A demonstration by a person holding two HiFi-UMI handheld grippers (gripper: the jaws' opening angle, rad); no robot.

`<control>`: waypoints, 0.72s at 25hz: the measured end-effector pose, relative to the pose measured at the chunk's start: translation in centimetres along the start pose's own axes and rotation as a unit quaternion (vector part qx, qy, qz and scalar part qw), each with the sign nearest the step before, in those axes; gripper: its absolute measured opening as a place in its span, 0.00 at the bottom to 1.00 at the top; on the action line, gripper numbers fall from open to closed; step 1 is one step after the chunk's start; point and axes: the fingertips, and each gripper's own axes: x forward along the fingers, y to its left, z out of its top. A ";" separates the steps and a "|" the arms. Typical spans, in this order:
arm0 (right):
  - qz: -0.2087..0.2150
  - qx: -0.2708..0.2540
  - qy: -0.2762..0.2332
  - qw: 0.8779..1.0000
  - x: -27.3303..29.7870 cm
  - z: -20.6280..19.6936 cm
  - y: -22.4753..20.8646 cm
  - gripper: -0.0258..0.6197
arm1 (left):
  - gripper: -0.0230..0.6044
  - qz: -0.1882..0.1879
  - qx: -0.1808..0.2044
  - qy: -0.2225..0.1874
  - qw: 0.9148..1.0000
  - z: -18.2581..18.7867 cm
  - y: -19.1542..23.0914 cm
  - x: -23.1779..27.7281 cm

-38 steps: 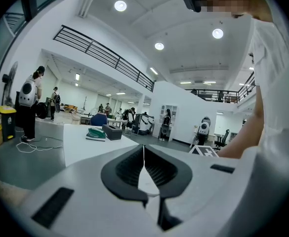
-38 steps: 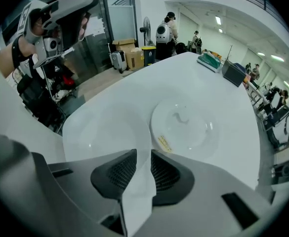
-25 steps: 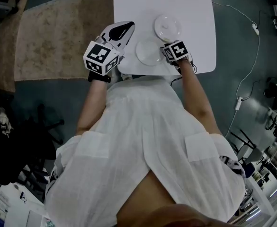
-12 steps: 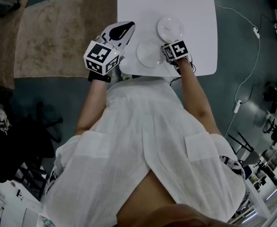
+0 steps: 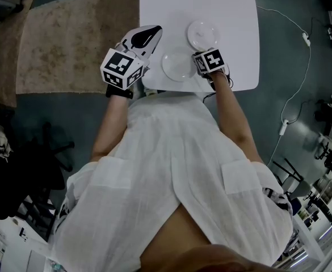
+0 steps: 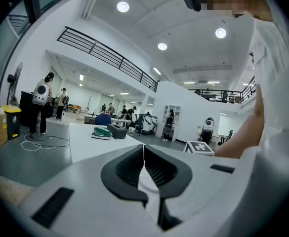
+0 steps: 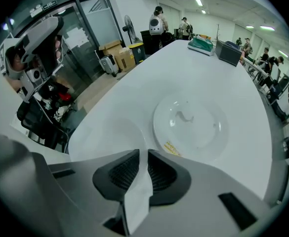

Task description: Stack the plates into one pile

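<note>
Two plates on the white rectangular bench, not stacked yet. The near white round plate sits by the bench's front edge. The far white round plate lies at its 1 o'clock, close beside it; can't tell if the rims touch.

Right tongs point steeply down at the near white round plate's 3 o'clock rim. Their jaws are closing with that rim between them. It's white on white, so a firm bite isn't clear yet. I read it as not clamped.

Left tongs are closed and empty, held roughly level at the near white round plate's 9 o'clock, by the bench's left edge and apart from the plate.

Handling, judged from looks:
- Both plates look like glazed ceramic or hard plastic: stiff, smooth and probably slippery on the ribbed pads.
- They are shallow with a thin raised rim, so the rim is the only place to take hold. The flat centre gives the jaws nothing to bite.
- A one-sided rim grip means the plate will hang and want to pivot, so pinch deep over the lip.
- If ceramic, it's moderately heavy and chips easily, so lower it onto the other plate rather than dropping it.
- The far white round plate shows a small yellowish mark at its 7 o'clock rim in the right gripper view; what it is I can't tell.
</note>
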 end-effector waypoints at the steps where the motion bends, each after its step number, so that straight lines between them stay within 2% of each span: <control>1: -0.001 -0.001 -0.002 1.000 -0.2 0.1 0.0 0.15 | 0.06 -0.001 0.000 0.000 1.000 0.0 -0.1 0.0; 6: -0.010 -0.006 -0.018 1.000 -1.1 1.3 -0.5 0.14 | 0.06 -0.005 0.002 -0.001 1.000 0.2 -0.4 0.4; 18: -0.037 0.006 -0.026 0.999 -2.3 2.8 -4.9 0.13 | 0.06 -0.004 0.003 0.008 1.000 0.0 -0.8 1.0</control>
